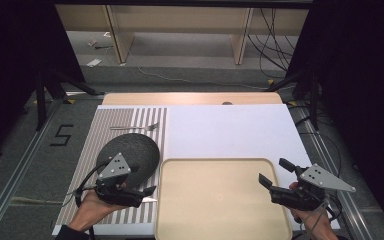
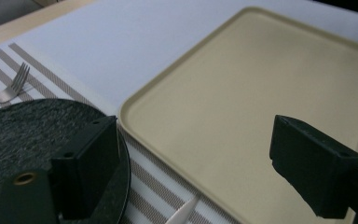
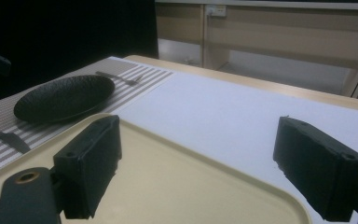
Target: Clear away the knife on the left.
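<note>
Nearest the person sits the beige tray (image 1: pixel 220 200), and that's our landmark. At the tray's left edge hovers the left gripper (image 1: pixel 147 192), jaws spread wide, nothing between them; a pale knife tip (image 2: pixel 182 213) pokes out just beneath it on the striped placemat (image 1: pixel 130 120). At the tray's right edge, the right gripper (image 1: pixel 272 175) hangs with jaws wide apart too, empty. Left of the tray, the black plate (image 1: pixel 135 150) rests on the placemat, nearly touching the tray's corner. Beyond the plate lies a fork (image 1: pixel 135 127). Behind the tray stretches the white sheet (image 1: pixel 230 130).
</note>
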The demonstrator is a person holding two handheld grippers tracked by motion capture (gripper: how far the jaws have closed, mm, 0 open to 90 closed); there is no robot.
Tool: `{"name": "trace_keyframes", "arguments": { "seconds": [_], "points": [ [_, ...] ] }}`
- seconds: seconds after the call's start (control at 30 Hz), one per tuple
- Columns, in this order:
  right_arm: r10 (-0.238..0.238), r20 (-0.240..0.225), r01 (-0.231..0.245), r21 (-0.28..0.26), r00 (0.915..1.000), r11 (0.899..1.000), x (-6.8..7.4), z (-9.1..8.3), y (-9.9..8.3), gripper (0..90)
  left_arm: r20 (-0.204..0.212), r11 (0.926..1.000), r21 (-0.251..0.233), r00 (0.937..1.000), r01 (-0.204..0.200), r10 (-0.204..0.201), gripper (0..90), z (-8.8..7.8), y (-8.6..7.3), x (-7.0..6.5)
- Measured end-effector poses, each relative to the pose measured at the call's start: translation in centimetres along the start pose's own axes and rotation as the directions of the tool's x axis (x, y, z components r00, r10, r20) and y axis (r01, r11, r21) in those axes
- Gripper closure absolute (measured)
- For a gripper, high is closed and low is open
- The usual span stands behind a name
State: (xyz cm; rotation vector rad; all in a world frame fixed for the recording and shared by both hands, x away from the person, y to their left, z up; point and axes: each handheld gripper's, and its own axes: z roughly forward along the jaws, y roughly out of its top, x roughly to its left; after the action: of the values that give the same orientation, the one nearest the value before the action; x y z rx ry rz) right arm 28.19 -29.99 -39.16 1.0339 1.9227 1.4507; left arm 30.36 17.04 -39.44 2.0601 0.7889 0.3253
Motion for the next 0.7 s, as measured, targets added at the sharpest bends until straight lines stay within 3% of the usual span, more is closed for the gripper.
{"name": "trace_keyframes", "arguments": {
  "seconds": [0.07,0.2,0.23,0.3,0.4,0.47,0.53,0.57,0.63,0.7],
  "points": [
    [-0.001,0.0,0.001,-0.001,1.0,1.0,0.0,0.0,0.0,16.1,-0.005,0.996,0.077,0.9989,-0.046,0.047,15.7,0.0,0.2,0.2],
    [-0.004,-0.001,0.004,0.001,1.0,1.0,0.0,0.0,0.0,16.2,-0.015,0.9846,0.149,0.9954,-0.092,0.095,15.7,-0.1,0.3,0.2],
    [-0.003,0.0,0.003,0.001,1.0,1.0,0.0,0.0,0.0,16.1,-0.015,0.9846,0.149,0.9954,-0.092,0.095,15.7,-0.1,0.3,0.2],
    [-0.002,0.001,0.002,0.001,1.0,1.0,0.0,0.0,0.0,16.2,-0.031,0.9668,0.214,0.9882,-0.14,0.15,16.2,-0.7,0.3,0.4],
    [0.0,0.0,0.0,0.002,1.0,1.0,0.0,0.0,0.0,16.2,-0.036,0.9482,0.285,0.9868,-0.141,0.158,16.9,-1.3,0.2,0.8],
    [-0.001,0.0,0.001,0.001,1.0,1.0,0.0,0.0,0.0,16.2,-0.029,0.9289,0.344,0.9872,-0.137,0.157,17.0,-1.4,-0.1,1.2],
    [-0.003,-0.001,0.003,0.0,1.0,1.0,0.0,0.0,0.0,16.2,-0.028,0.917,0.373,0.9863,-0.14,0.162,17.4,-1.4,-0.5,1.3],
    [-0.004,-0.001,0.004,0.001,1.0,1.0,0.0,0.0,0.0,16.2,-0.028,0.917,0.373,0.9863,-0.14,0.162,17.6,-1.4,-0.5,1.3],
    [-0.005,-0.002,0.005,0.001,1.0,1.0,0.0,0.0,0.0,16.2,-0.006,0.894,0.423,0.986,-0.149,0.167,18.2,-1.6,-1.1,1.6],
    [-0.006,-0.003,0.006,0.002,1.0,1.0,0.0,0.0,0.0,16.2,-0.007,0.8929,0.428,0.9872,-0.141,0.159,18.9,-1.7,-1.3,1.8]
  ]
}}
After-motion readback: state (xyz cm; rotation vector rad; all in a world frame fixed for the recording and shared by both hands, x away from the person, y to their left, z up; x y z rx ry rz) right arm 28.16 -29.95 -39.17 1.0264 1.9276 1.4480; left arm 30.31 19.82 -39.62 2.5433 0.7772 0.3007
